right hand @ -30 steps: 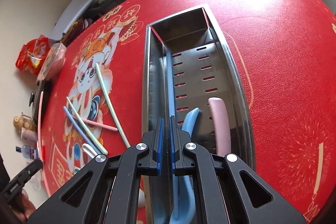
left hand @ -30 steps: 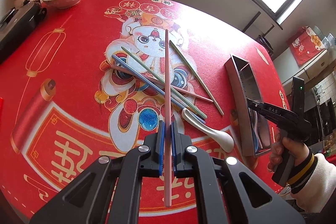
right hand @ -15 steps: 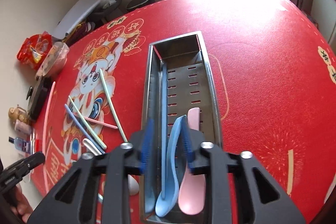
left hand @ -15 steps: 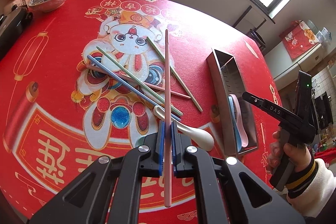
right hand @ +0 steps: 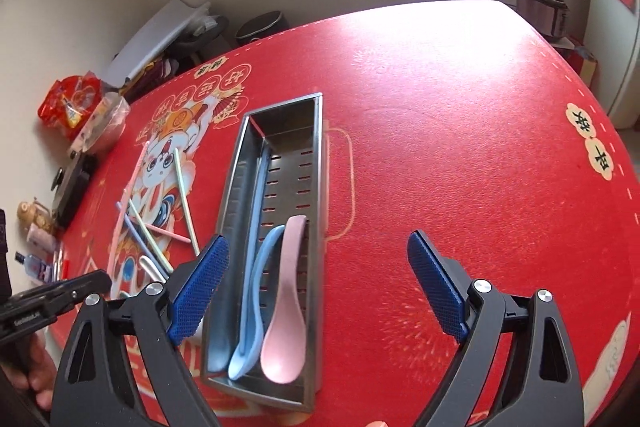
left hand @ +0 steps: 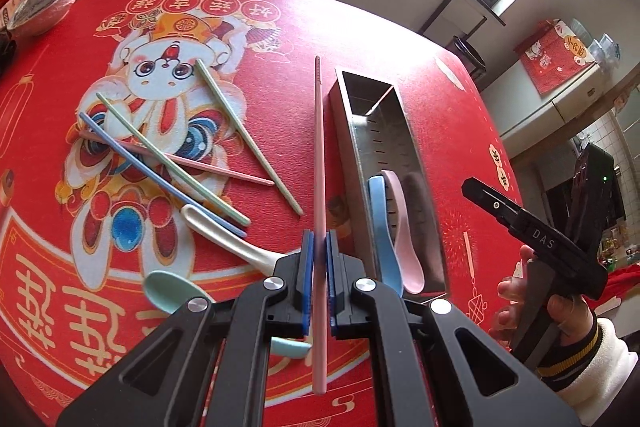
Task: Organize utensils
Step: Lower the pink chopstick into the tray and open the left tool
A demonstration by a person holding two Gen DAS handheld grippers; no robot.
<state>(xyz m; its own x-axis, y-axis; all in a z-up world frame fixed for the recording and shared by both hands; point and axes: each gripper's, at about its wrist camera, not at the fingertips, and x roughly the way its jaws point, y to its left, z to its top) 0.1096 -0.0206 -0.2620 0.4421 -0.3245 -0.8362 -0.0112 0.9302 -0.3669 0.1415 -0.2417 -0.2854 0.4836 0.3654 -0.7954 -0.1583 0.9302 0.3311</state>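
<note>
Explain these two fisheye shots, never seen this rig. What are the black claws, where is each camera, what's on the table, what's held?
There is no robot. A person holds a handheld two-finger tool in each hand, and a camera on each tool looks forward along its fingers.

The left wrist view shows the left tool shut on a pink chopstick. The person's right hand shows at that view's edge.

The right wrist view shows the right tool, jaws opening with nothing gripped, above a metal tray. In the tray lie a blue spoon, a pink spoon and a blue chopstick.

On the red tablecloth, loose: more chopsticks, a white spoon and a green spoon.
</note>
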